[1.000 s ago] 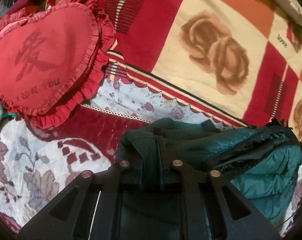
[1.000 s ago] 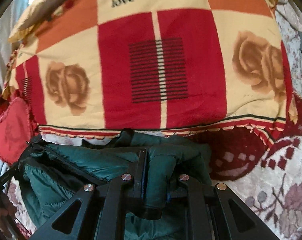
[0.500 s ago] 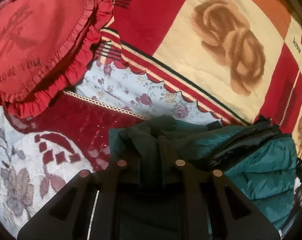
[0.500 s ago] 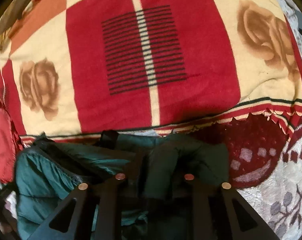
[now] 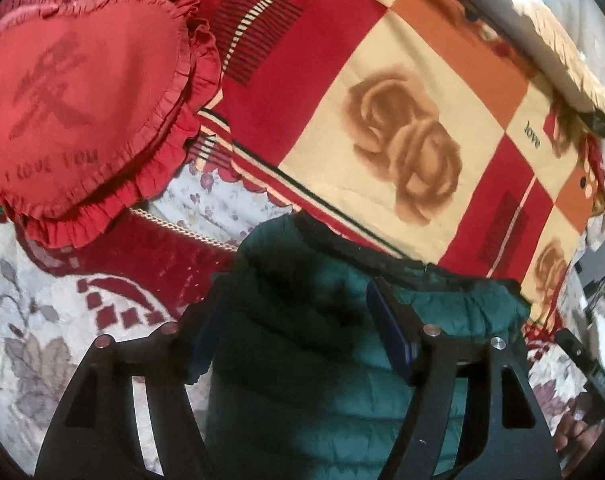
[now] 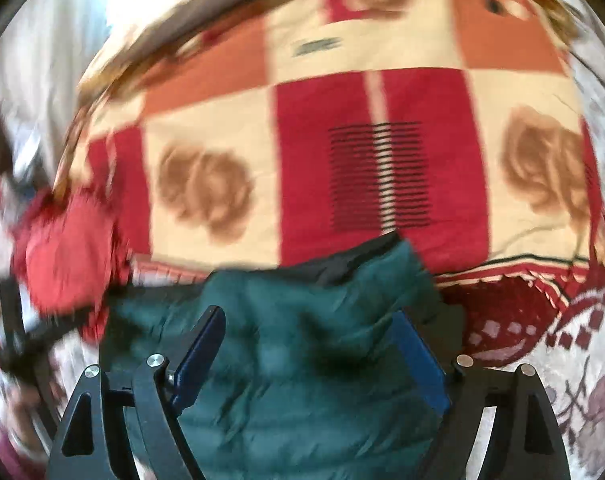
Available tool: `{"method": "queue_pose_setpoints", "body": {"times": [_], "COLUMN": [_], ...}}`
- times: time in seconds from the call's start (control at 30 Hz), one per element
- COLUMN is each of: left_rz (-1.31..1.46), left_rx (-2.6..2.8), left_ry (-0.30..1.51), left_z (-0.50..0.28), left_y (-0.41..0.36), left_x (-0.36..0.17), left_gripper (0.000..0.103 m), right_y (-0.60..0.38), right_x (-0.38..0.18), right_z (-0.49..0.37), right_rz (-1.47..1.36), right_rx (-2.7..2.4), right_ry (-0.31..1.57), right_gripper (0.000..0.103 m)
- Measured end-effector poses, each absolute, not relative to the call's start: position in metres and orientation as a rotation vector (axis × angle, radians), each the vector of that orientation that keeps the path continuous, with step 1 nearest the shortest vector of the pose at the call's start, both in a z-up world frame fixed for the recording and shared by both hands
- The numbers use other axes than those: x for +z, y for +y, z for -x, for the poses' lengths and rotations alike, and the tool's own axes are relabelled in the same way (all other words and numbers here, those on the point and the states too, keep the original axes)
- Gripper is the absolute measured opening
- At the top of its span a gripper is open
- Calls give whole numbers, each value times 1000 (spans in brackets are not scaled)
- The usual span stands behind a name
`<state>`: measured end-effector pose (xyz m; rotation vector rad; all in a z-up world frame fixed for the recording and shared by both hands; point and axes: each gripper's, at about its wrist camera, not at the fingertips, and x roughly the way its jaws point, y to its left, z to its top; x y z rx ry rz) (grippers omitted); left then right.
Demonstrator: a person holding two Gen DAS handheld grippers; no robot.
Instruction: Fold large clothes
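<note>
A dark green quilted puffer jacket (image 5: 322,360) lies folded on the bed, its black-lined edge toward the blanket. It also fills the lower middle of the right wrist view (image 6: 302,340), which is blurred. My left gripper (image 5: 294,320) is open, its fingers spread wide above the jacket's left part. My right gripper (image 6: 310,340) is open too, its blue-padded fingers (image 6: 418,352) spread over the jacket's right part. Neither holds any fabric.
A red heart-shaped ruffled cushion (image 5: 82,112) lies at the left. A red, cream and orange blanket with rose prints (image 5: 382,120) lies folded just beyond the jacket. The bed cover (image 5: 42,340) is white with dark red floral patterns.
Both grippers were shut on folds of the jacket; both have opened and let it go. The jacket now lies flat on the bed and both cameras have pulled back.
</note>
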<state>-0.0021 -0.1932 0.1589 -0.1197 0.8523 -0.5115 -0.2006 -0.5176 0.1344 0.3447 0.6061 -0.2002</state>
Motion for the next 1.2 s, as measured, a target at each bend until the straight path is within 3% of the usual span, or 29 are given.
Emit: {"method": "queue_pose_setpoints", "body": {"times": [0.23,0.33,0.4,0.47,0.63,0.73,0.93,1.2], "left_rz": [72,29,-20,-72,-94,-55,-58,-90], "left_rx": [-497,-491,-468,-428,-379,-369,-375,-363], "left_ry": [857,869,876,890,911,918,921,937], "left_z": [33,43,45,41,23,10,1,2], "left_y": [-194,-204,-214,-224,-232,-229,-232,-231], "left_x": [151,139,131,118,90,82,67,75], "left_gripper": [69,70,69,70,70,77,80,80], "right_y": [-466,-449,-444,-443,-452,-465,-476,-486], "right_x": [109,98,88,76,54,33,7,39], "right_z": [183,166,149,132,95,75,64,95], "right_rz": [-263,-223,-211,-202,-164,-189,-229,-299], "right_rx": [-105,-98,-112,-140,-221,-239,-233,-202], "right_ry": [665,684,706,721,741,798,834,813], "right_gripper": [81,70,58,56,56,56,56,56]}}
